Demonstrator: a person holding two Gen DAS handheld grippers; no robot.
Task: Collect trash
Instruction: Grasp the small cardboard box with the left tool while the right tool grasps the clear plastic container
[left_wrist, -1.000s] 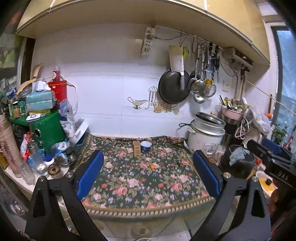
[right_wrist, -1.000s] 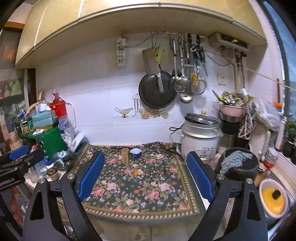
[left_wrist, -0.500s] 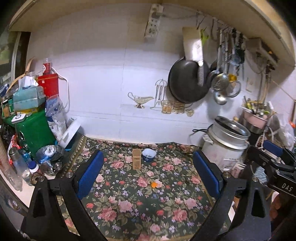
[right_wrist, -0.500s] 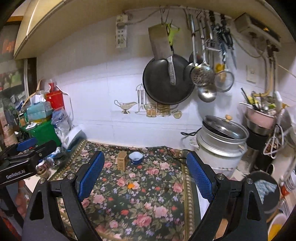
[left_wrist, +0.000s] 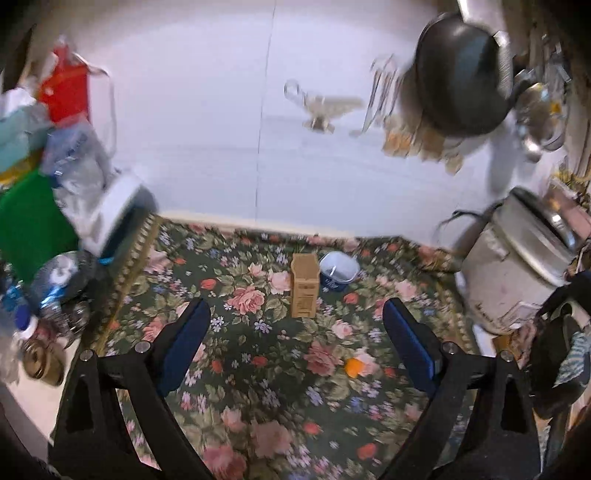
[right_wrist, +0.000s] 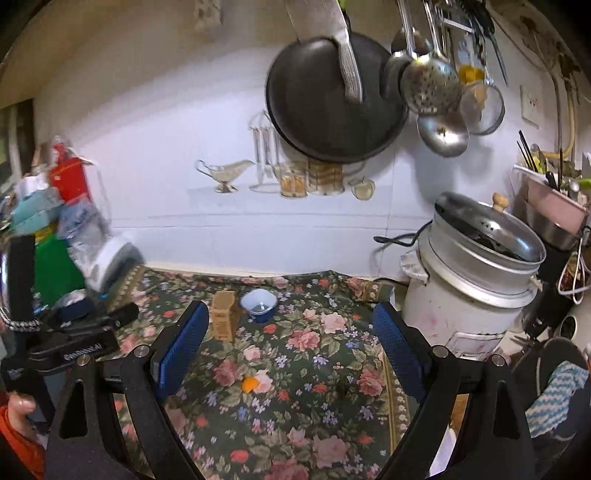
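Observation:
A small brown carton (left_wrist: 304, 286) (right_wrist: 223, 314) stands upright on the floral cloth (left_wrist: 258, 369) (right_wrist: 295, 369) near the wall. A blue-and-white cup (left_wrist: 338, 271) (right_wrist: 259, 303) lies just right of it. A small orange scrap (left_wrist: 352, 367) (right_wrist: 249, 384) lies on the cloth nearer to me. My left gripper (left_wrist: 295, 343) is open and empty, hovering short of the carton. My right gripper (right_wrist: 288, 343) is open and empty above the cloth, right of the carton. The left gripper's body (right_wrist: 70, 343) shows at the left of the right wrist view.
A white rice cooker (left_wrist: 517, 269) (right_wrist: 476, 288) stands at the right edge of the cloth. A green box (left_wrist: 29, 221), bags and bottles (left_wrist: 55, 295) crowd the left. A black pan (right_wrist: 332, 103) and ladles (right_wrist: 432, 85) hang on the tiled wall.
Both grippers have moved forward and closer to the counter; the carton, cup and orange scrap loom larger. Both stay open and empty.

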